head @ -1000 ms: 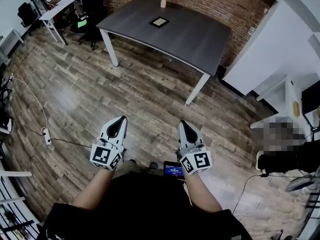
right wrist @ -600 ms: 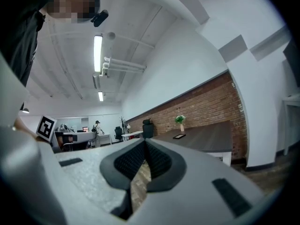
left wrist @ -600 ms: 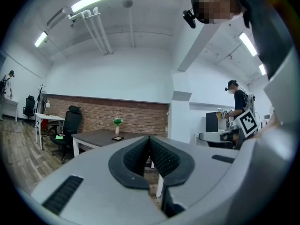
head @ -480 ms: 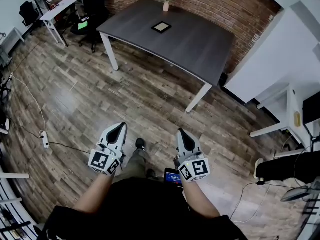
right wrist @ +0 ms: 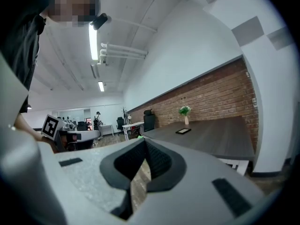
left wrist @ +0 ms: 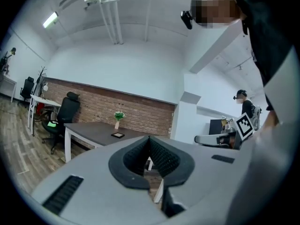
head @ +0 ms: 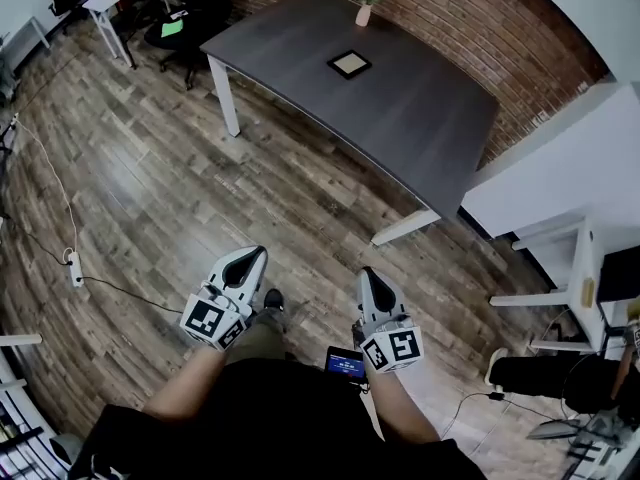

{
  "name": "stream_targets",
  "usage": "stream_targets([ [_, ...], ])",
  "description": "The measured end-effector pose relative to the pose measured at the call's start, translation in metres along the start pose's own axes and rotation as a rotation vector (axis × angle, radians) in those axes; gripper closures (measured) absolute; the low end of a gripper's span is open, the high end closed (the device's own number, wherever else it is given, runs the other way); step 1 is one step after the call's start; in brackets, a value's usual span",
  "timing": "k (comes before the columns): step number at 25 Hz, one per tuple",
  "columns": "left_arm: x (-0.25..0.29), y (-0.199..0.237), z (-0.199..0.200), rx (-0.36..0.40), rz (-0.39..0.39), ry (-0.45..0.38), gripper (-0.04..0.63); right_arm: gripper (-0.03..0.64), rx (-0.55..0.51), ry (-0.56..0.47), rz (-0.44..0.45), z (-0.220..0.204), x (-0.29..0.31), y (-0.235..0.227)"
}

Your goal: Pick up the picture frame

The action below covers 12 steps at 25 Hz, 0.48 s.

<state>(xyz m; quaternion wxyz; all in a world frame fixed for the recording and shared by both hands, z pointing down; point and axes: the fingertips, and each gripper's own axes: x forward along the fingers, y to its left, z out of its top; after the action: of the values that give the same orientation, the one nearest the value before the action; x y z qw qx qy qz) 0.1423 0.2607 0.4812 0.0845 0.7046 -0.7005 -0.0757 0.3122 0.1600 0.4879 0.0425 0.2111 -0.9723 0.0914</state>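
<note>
One picture frame, one small plant vase, one dark table

A dark grey worktop on white legs stands on a wood-plank floor, its far edge along a brick wall. A small dark frame with a pale middle lies flat on the worktop, nearer the far edge than the near one. A vase with a green plant stands upright by the far edge, near the frame but apart from it. The rest of the worktop is bare.
</note>
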Motion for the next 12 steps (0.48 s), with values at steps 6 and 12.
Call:
stream_targets([
  [6,0.059,0.075,0.012,-0.017,-0.027,0.02,0.601,0.614,-0.043,0.035,-0.01,0.025,0.093,-0.022],
  [12,0.104,0.136,0.023,-0.035,0.002,0.013,0.601,0.614,-0.028,0.023,-0.036,0.041,0.155,-0.05],
])
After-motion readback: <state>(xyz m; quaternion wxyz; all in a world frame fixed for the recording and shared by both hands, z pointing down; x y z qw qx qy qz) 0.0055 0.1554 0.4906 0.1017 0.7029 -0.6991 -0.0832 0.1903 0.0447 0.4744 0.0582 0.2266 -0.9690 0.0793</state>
